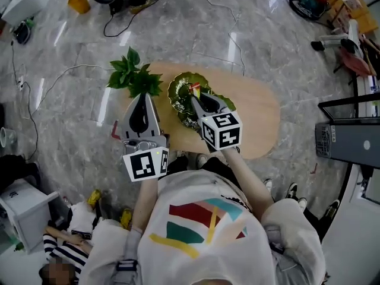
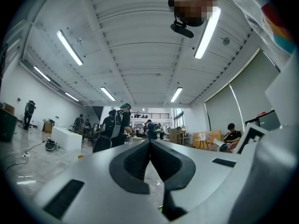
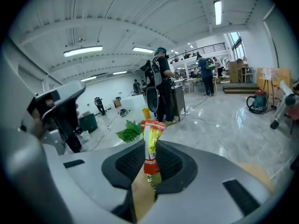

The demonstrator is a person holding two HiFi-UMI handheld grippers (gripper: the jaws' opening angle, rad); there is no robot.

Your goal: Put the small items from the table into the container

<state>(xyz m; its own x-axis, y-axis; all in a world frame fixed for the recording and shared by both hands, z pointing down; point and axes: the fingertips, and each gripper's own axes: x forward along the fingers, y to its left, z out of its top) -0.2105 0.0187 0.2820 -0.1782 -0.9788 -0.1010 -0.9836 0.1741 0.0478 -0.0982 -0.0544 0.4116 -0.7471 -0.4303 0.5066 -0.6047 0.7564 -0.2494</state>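
Oval pale-wood surface [image 1: 261,116] on a glossy grey marbled floor [image 1: 249,22] strewn with cables [image 1: 234,37]; beyond the jaws, an open hall with ceiling strip lights [image 2: 70,48] and people standing at benches. The right hand-held gripper [image 3: 149,157] is clenched on a red-and-yellow packet [image 3: 151,141], which stands upright between its pads just above the green leaf-shaped container [image 1: 180,89]. To its left, the left hand-held gripper [image 2: 149,148] has its jaws pressed together on nothing, tips beside a leafy plant [image 1: 133,76].
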